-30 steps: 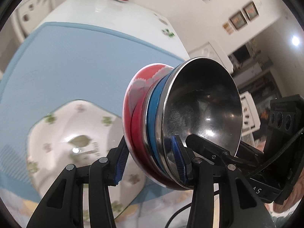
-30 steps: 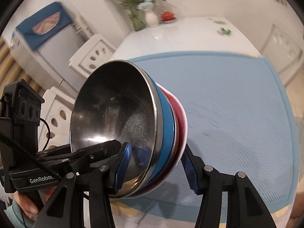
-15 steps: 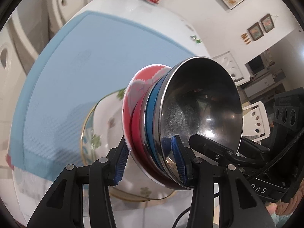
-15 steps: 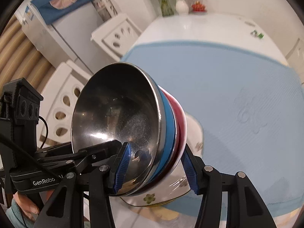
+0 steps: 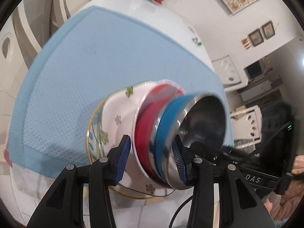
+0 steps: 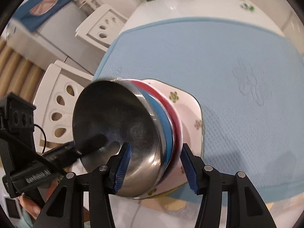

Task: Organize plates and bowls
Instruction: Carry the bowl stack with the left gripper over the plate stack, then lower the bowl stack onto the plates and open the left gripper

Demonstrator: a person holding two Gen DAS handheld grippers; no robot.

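While the left gripper (image 5: 151, 159) and the right gripper (image 6: 154, 168) each pinch an opposite edge of it, the nested bowl stack (image 5: 171, 133) hangs tilted just over the floral plate (image 5: 117, 117). Its inner bowl is polished steel; blue and red glossy shells wrap outside. Ribbed blue pads (image 6: 122, 167) press the rims. Both grippers angle steeply downward. Beneath lies a waffle-textured blue mat (image 6: 237, 60) on a white table (image 5: 144, 9).

Tilted nested bowls (image 5: 167, 133) — steel, blue, red — over floral square plate (image 5: 117, 117).
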